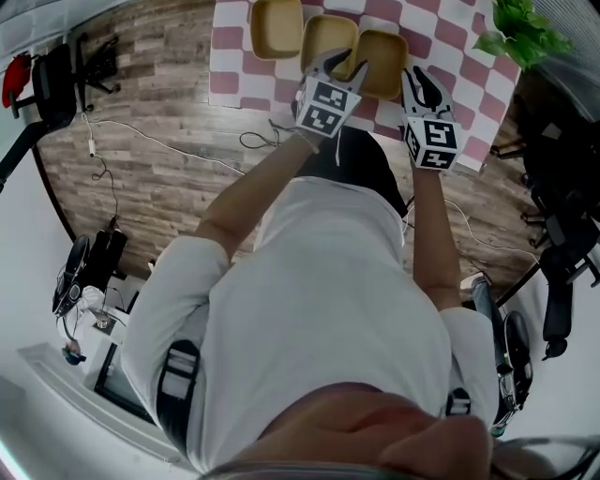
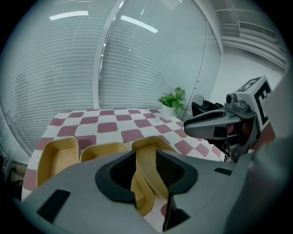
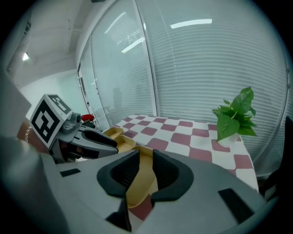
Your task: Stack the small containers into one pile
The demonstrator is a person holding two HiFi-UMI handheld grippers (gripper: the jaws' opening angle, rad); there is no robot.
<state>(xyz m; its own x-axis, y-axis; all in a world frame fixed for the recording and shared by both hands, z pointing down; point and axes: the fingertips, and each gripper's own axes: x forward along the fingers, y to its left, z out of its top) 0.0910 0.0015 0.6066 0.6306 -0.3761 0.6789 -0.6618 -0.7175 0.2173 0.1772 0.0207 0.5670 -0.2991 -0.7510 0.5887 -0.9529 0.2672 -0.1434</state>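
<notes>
Head view: three shallow tan trays sit in a slanting row on the checked cloth (image 1: 234, 56) — left tray (image 1: 277, 26), middle tray (image 1: 326, 37), right tray (image 1: 384, 61). Each shows only its bare floor. The left gripper (image 1: 347, 64) is clamped on the right tray's left wall, at the gap beside the middle tray. The right gripper (image 1: 417, 84) is clamped on the same tray's opposite wall. Each gripper view shows the thin tan wall pinched between dark pads (image 2: 170, 172), ribbed on the inner face.

The right tray lies nearest the person. Open cloth runs beyond the row toward the blinds (image 3: 206, 59). A plant (image 1: 520, 33) stands at the far right corner, well apart from the trays.

Trays are rounded-corner rectangles with smooth matte walls — the cloth is pink and white squares.
</notes>
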